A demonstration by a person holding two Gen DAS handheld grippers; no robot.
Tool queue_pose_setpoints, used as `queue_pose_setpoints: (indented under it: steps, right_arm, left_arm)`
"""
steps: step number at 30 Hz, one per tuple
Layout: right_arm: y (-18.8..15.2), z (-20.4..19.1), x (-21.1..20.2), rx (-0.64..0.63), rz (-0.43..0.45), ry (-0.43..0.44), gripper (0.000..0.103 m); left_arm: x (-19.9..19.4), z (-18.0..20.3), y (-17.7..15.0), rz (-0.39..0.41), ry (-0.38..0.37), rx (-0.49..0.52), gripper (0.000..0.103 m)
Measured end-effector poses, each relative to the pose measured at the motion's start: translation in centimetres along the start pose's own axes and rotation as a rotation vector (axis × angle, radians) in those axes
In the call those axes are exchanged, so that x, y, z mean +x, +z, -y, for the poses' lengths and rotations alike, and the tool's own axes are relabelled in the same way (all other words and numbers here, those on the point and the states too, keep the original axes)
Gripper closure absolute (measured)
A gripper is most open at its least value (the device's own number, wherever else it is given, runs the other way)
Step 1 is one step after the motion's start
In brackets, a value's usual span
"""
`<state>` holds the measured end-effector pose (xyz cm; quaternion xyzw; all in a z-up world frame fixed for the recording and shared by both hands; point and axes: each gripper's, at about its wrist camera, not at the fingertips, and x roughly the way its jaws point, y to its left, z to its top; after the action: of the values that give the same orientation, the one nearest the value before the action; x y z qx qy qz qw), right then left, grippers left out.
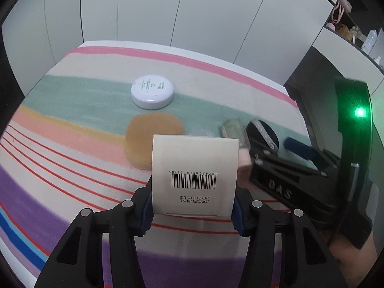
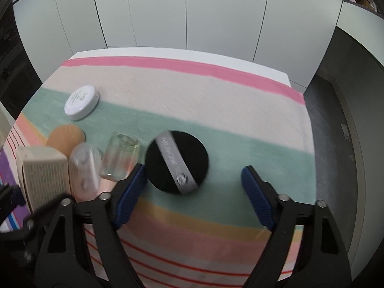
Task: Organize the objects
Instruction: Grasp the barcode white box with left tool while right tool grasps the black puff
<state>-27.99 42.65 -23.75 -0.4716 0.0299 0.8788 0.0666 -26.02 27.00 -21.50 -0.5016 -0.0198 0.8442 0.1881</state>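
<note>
White cabinet doors (image 2: 168, 12) back a table under a pastel striped cloth (image 2: 216, 91). On it, the left gripper (image 1: 193, 212) pinches a cream cardboard box with a barcode (image 1: 195, 168), while the right gripper (image 2: 194, 194) stands spread around a round black powder puff with a grey strap (image 2: 176, 162), not touching it.

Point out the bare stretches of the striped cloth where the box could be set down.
Free: the wide band behind the black puff up to the pink stripe, and the red-lined cloth left of the box. Crowded: the row of tan sponge, clear cap and glass jar.
</note>
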Motion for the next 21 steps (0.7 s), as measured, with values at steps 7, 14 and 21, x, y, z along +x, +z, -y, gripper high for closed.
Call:
queue_pose_setpoints:
  steps: [7, 14, 21]
  right_arm:
    - [0.1, -1.0, -0.6, -0.005, -0.014, -0.01, 0.05]
    - [-1.1, -0.4, -5.0, 0.045, -0.022, -0.04, 0.05]
    - [-2.2, -0.2, -12.3, 0.107, -0.021, -0.053, 0.05]
  left_arm:
    - [-1.0, -1.2, -0.3, -0.015, 0.001, -0.001, 0.05]
    - [-3.8, -0.8, -0.2, -0.012, 0.006, 0.059, 0.051]
    - [-8.8, 0.7, -0.3, -0.02, -0.007, 0.114, 0.051]
